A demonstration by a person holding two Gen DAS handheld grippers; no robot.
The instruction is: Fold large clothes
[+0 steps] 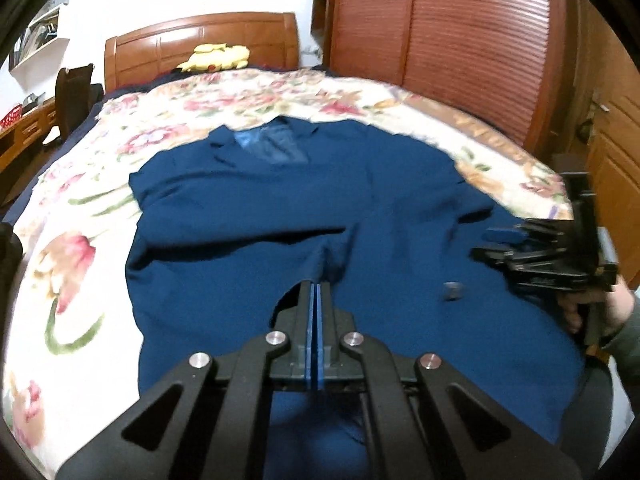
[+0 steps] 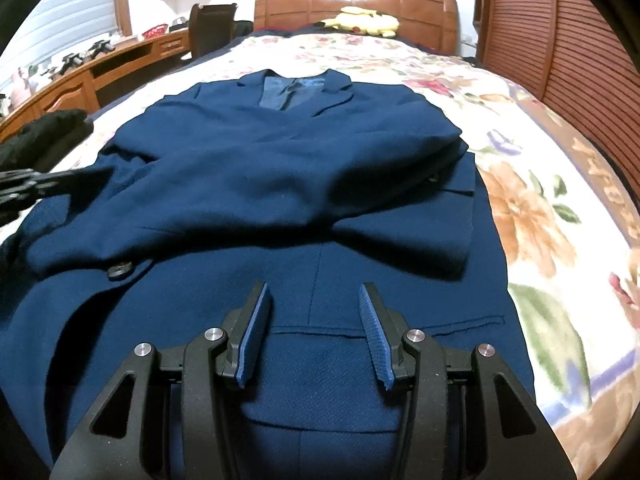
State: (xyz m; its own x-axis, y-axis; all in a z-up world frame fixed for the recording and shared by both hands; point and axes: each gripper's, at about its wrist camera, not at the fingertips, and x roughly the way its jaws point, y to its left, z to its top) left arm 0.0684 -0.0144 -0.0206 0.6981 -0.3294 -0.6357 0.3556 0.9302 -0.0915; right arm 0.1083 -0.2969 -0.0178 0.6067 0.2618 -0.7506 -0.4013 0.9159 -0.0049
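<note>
A navy blue jacket (image 1: 280,216) (image 2: 280,184) lies front up on the flowered bedspread (image 1: 80,240) (image 2: 540,200), collar toward the headboard, with both sleeves folded across the chest. My left gripper (image 1: 316,289) is shut just over the jacket's lower middle, its blue pads together. A crease of cloth runs up from the tips, and I see nothing between the pads. It shows blurred at the left edge of the right wrist view (image 2: 44,184). My right gripper (image 2: 315,292) stands open above the lower front near a pocket flap, nothing between its fingers. A hand (image 1: 608,308) holds it at the jacket's right side (image 1: 520,248).
A wooden headboard (image 2: 352,0) with a yellow plush toy (image 2: 364,20) is at the far end. Slatted wardrobe doors (image 1: 440,40) stand along the right. A desk (image 2: 100,68) and chair (image 2: 210,28) are on the left. A dark garment (image 2: 44,136) lies by the bed's left edge.
</note>
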